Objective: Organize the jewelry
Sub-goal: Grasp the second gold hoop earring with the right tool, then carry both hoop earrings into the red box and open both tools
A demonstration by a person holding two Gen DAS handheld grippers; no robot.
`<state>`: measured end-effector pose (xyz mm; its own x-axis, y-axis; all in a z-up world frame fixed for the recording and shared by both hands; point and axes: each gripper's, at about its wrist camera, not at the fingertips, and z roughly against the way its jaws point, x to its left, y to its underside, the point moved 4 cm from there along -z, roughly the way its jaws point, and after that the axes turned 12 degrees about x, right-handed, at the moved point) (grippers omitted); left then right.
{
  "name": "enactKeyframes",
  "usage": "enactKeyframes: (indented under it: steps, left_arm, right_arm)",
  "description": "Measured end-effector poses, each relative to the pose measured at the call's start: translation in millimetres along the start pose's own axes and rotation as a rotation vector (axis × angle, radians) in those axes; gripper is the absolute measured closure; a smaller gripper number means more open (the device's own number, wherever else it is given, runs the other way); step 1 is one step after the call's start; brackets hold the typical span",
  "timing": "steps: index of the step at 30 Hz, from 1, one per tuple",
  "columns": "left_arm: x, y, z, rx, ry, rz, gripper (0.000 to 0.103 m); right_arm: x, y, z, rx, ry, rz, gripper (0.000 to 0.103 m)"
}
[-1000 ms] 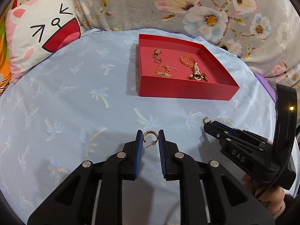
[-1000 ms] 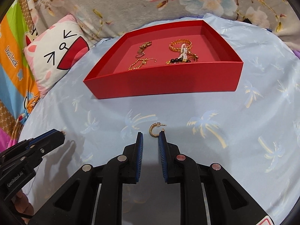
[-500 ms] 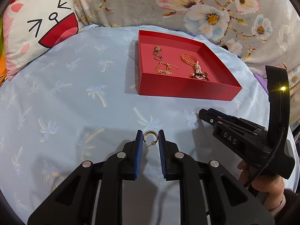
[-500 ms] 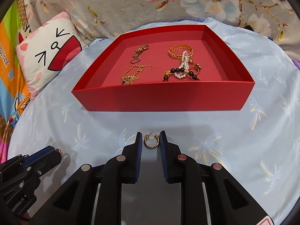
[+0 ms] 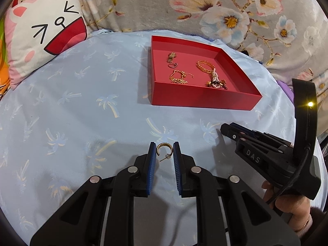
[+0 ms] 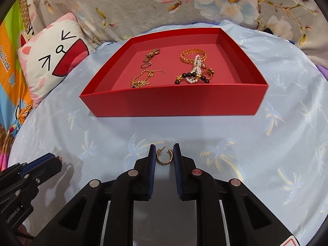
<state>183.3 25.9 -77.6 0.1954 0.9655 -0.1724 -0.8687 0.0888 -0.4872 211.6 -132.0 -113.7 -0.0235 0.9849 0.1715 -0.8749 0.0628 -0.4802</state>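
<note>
A red tray (image 5: 205, 100) (image 6: 174, 104) sits on the blue palm-print cloth and holds a gold bangle (image 6: 193, 55), a pearl and black bead string (image 6: 193, 75), a gold chain (image 6: 143, 79) and a small clasp piece (image 6: 151, 55). My left gripper (image 5: 163, 148) is shut on a gold hoop earring (image 5: 163, 148), held above the cloth short of the tray. My right gripper (image 6: 164, 150) is shut on a second gold hoop earring (image 6: 165, 157), near the tray's front wall. The right gripper also shows in the left wrist view (image 5: 225, 128).
A cat-face pillow (image 5: 41, 41) (image 6: 51, 63) lies at the back left. A floral grey blanket (image 5: 205, 6) runs along the back behind the tray. A colourful cushion (image 6: 10, 78) is at the far left. The left gripper's body (image 6: 30, 170) shows at lower left.
My right gripper closed on its earring and carried it up toward the tray. My left gripper has kept hold of its earring and lifted a little.
</note>
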Motion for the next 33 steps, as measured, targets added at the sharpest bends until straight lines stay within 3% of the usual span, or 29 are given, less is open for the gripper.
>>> enactKeyframes:
  steps: [14,25,33]
  left_arm:
    - [-43.1,-5.0,40.4,-0.070,-0.006,-0.076,0.087]
    - [-82.1,-25.9,81.5,-0.166,-0.024,-0.146,0.087]
    - [-97.1,-45.7,106.3,-0.231,-0.033,-0.160,0.087]
  right_arm:
    - [-22.8,20.9,108.3,-0.152,-0.008,-0.033,0.087]
    - [-27.1,10.8,179.6,-0.280,-0.019,-0.011,0.087]
    - [-17.3,-1.7,208.0,-0.331,-0.038,0.019,0.087]
